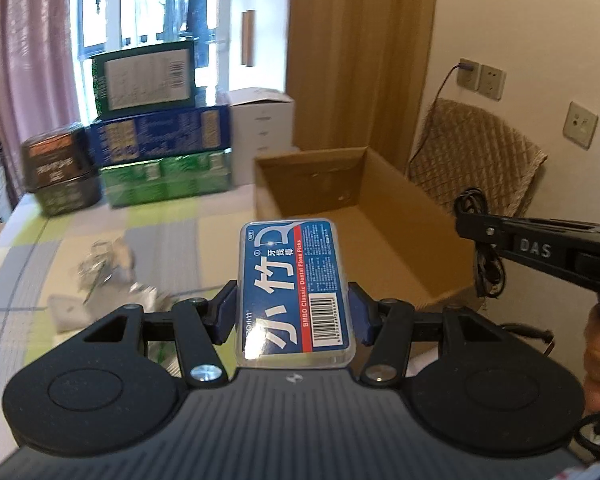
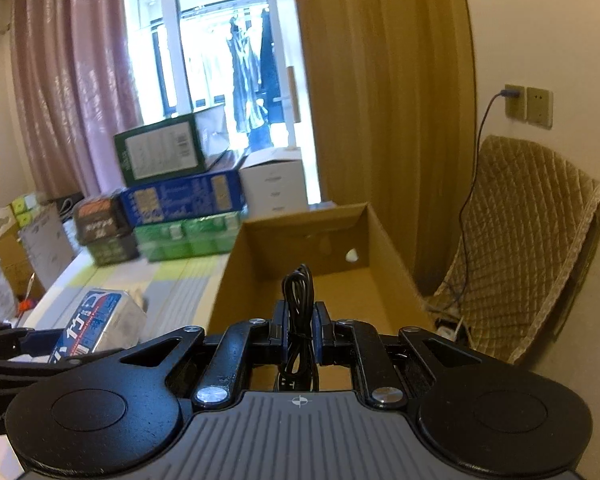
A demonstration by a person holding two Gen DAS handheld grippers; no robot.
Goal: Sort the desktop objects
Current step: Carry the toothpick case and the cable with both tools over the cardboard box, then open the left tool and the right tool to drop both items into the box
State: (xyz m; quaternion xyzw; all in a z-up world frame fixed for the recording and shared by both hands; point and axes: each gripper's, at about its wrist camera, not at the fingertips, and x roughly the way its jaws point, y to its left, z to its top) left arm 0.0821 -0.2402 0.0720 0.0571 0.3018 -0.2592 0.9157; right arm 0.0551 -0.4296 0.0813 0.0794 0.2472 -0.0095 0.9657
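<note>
**Two loads in the air, one open box ahead**

Both grippers are loaded and raised above the table. The left gripper (image 1: 293,312) is clamped on a floss pick case (image 1: 296,292), a clear plastic pack with a blue label, gripped across its narrow sides near the back end so that most of it juts forward past the pads. The right gripper (image 2: 300,330) is clenched on a coiled black cable (image 2: 299,320), whose loops stand up above the fingers and hang below them.

The cardboard box (image 1: 384,216) sits on the far right part of the table, open at the top; it looks like the place for both items.

Risks, as I judge them: the case is smooth and held close to one end, so a quick swing could let it pivot or slip out short of the box. The cable bundle is loose, so a dangling loop could catch on the box rim, or the coil could spring apart on release. With both tools heading for one opening, they could also knock together.

Pose: the left gripper is level, aimed at the box's near left corner. The right gripper points straight into the box, just right of the left one.
</note>
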